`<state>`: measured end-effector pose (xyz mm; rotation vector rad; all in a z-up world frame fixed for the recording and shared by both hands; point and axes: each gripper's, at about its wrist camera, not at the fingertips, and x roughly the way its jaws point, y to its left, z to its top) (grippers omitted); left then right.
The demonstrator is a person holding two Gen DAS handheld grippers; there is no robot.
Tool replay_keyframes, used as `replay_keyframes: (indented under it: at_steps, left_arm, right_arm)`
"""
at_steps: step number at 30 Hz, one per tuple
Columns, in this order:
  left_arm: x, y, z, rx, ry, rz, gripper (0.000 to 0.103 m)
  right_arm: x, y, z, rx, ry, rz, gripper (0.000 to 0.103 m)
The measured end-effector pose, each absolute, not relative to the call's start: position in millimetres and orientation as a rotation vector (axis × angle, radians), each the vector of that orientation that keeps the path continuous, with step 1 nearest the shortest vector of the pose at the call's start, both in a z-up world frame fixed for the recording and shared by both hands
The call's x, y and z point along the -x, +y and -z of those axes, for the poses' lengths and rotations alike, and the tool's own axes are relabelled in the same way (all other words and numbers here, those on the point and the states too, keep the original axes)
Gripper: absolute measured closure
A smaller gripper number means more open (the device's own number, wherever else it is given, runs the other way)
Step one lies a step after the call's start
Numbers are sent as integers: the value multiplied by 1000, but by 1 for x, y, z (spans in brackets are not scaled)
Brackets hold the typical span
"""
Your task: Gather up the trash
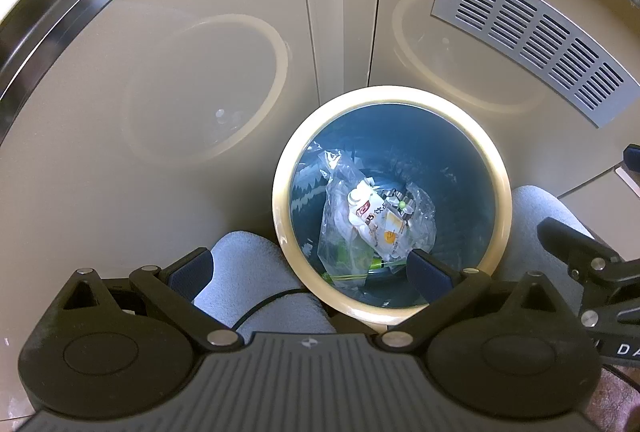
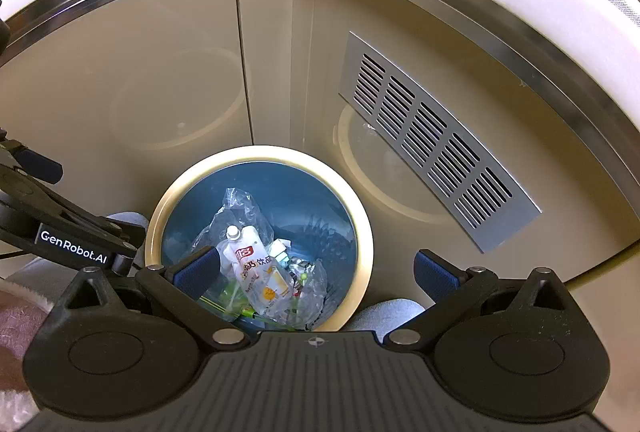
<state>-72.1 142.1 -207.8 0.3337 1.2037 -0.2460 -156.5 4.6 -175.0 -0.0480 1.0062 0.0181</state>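
Both our grippers hang over the bin, jaws wide, nothing held: left gripper [image 1: 310, 270], right gripper [image 2: 316, 272]. Below them the trash sits at the bottom of the round bin [image 2: 356, 284]: a drink pouch [image 2: 256, 272] on crumpled clear plastic bags [image 1: 340, 232]. Risks we see: jaws knocking the cream rim and tipping the bin against the cabinet doors [image 2: 120, 92]; slick film slipping from a shallow pinch; our two grippers colliding in the narrow opening.

Left gripper [image 1: 310, 270] and right gripper [image 2: 316, 270] fingers spread wide.
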Motion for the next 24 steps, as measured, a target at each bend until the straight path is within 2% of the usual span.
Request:
replay_keyframes:
  at_steps: [24]
  left_arm:
    - [74, 144, 200, -333, 1178, 246, 0]
  right_arm:
    - [157, 2, 175, 43, 999, -13, 0]
